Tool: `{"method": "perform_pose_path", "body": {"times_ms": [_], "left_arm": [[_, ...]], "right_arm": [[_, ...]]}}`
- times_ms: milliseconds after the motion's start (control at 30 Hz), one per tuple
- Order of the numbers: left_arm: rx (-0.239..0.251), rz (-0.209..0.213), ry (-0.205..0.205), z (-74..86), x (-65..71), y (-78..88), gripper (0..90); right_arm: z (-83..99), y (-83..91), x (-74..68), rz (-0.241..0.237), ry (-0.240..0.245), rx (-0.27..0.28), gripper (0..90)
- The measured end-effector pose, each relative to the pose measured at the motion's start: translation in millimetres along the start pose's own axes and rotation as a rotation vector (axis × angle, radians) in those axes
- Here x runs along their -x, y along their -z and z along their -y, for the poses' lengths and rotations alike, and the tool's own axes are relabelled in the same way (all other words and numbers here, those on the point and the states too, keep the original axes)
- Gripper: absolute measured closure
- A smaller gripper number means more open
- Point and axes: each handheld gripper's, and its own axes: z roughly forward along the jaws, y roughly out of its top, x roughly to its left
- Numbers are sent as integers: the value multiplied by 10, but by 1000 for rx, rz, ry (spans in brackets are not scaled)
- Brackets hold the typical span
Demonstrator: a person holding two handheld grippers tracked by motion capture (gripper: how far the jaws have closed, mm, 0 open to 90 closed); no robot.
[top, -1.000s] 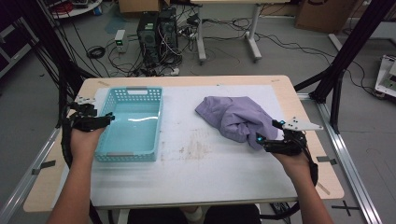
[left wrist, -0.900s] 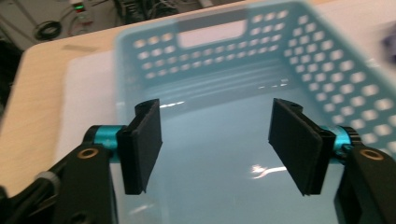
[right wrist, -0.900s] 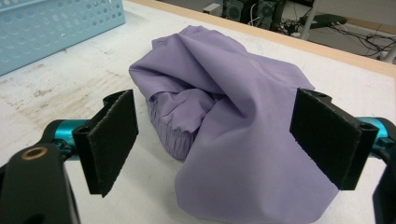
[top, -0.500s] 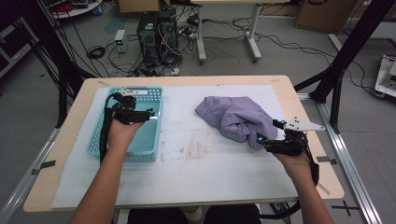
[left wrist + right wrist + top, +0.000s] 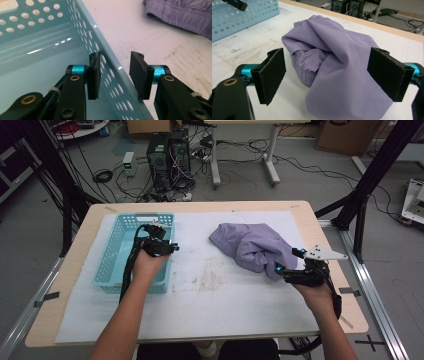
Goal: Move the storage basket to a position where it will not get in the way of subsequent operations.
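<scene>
Our left gripper (image 5: 115,75) straddled the basket's (image 5: 112,251) right wall, jaws just closing on it, one inside, one outside; whether the pads pressed yet we could not tell. Stiff, light plastic, it should take a rim grip. Our right gripper (image 5: 334,75) gaped wide, empty, before the soft purple cloth (image 5: 337,62) heaped at the table's (image 5: 75,320) right.

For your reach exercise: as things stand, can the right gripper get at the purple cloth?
Probably yes. The right gripper has its jaws wide open right at the purple cloth, with nothing between them.
</scene>
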Motion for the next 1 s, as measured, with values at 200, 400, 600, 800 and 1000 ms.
{"method": "perform_pose_path", "body": {"times_ms": [200, 400, 600, 800, 1000], "left_arm": [[-8, -53, 13, -10, 27, 13, 660], [-18, -135, 23, 0, -55, 76, 772], [-36, -165, 29, 26, -180, 131, 823], [-39, -182, 47, 36, -233, 155, 825], [-42, -208, 86, 78, -360, 224, 830]], "right_arm": [[0, -6, -2, -2, 3, -2, 155], [-2, 2, -3, 0, 6, 6, 155], [-3, 1, -5, -1, 5, 3, 155], [1, -1, -1, 0, 7, 1, 155], [0, -10, -5, -2, 2, -3, 155]]}}
